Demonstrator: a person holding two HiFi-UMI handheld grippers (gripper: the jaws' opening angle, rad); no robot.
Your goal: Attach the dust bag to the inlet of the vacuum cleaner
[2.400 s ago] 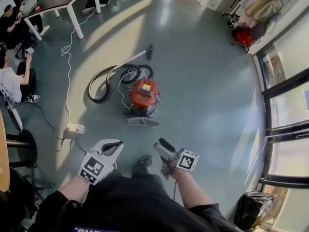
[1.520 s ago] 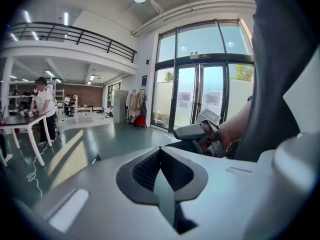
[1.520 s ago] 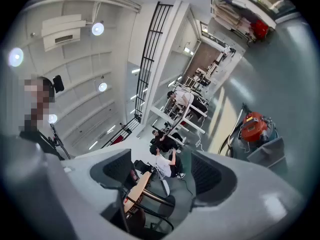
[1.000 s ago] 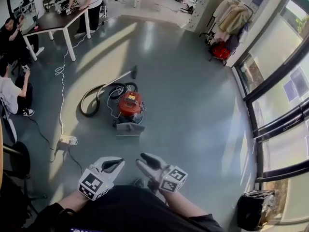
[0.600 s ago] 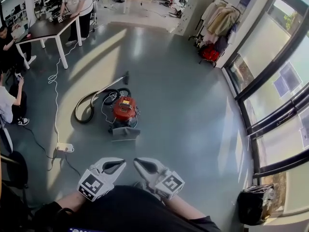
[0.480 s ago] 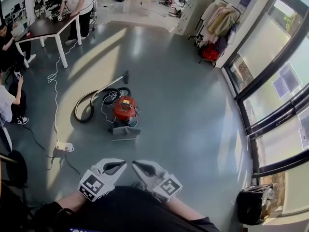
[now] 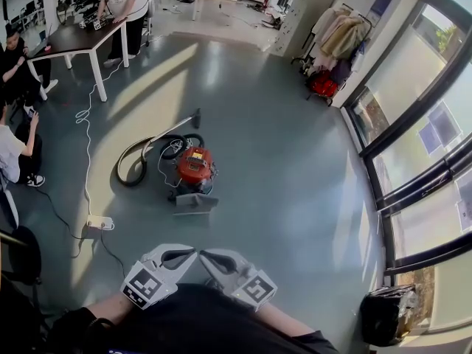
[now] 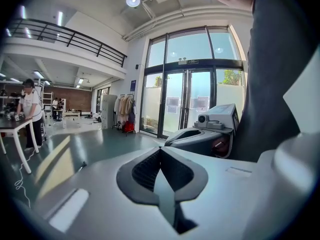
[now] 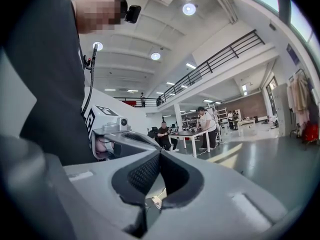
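The red vacuum cleaner (image 7: 195, 166) stands on the floor well ahead of me, its grey hose (image 7: 139, 161) curled to its left. A flat grey piece (image 7: 196, 202) lies just in front of it; at this distance I cannot tell whether it is the dust bag. Both grippers hang close to my body, far from the vacuum. My left gripper (image 7: 190, 254) (image 8: 160, 150) is shut and empty. My right gripper (image 7: 205, 257) (image 9: 160, 151) is also shut and empty. Their tips point at each other and nearly touch. Each gripper view shows the other gripper.
A white power strip (image 7: 99, 222) and its cable lie on the floor at the left. A dark table (image 7: 77, 39) with people around it stands at the far left. A coat rack with a red bag (image 7: 323, 83) is at the back, glass doors are on the right, and a black bag (image 7: 383, 314) sits at lower right.
My right gripper has closed its jaws, rolled, and swung left until its tips meet the left gripper's. The left gripper shifted slightly. The head view has tilted up, so the vacuum looks farther off.
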